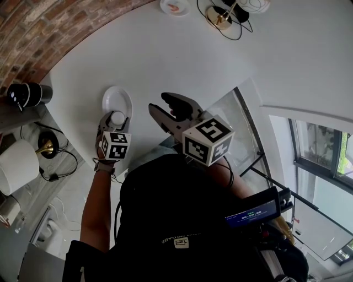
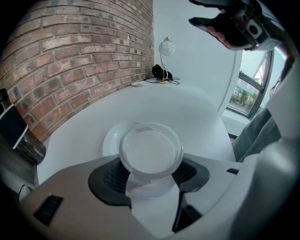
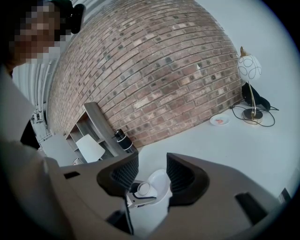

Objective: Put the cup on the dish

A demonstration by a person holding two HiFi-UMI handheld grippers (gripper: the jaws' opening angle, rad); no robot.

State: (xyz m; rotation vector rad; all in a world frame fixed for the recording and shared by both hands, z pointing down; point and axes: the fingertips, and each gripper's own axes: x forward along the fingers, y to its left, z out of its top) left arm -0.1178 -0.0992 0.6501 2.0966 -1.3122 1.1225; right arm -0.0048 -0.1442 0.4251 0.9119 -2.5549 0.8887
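Observation:
A clear cup [image 2: 150,152] sits between the black pads of my left gripper [image 2: 150,174], which is shut on its sides. The white dish [image 2: 111,140] lies on the round white table [image 2: 187,108] just beyond and partly under the cup. In the head view the cup [image 1: 117,117] is at the near rim of the dish [image 1: 117,99], with the left gripper [image 1: 116,122] around it; I cannot tell whether the cup rests on the dish. My right gripper [image 1: 164,108] hangs open and empty in the air to the right, and through its jaws [image 3: 152,171] I see the cup [image 3: 143,189] and the dish [image 3: 161,182].
A globe lamp [image 1: 223,19] with a black cable and a small plate [image 1: 175,6] stand at the table's far side. A black cylinder [image 1: 25,95] and a white lampshade [image 1: 19,165] sit on shelving left of the table. A brick wall [image 2: 75,56] curves along the left.

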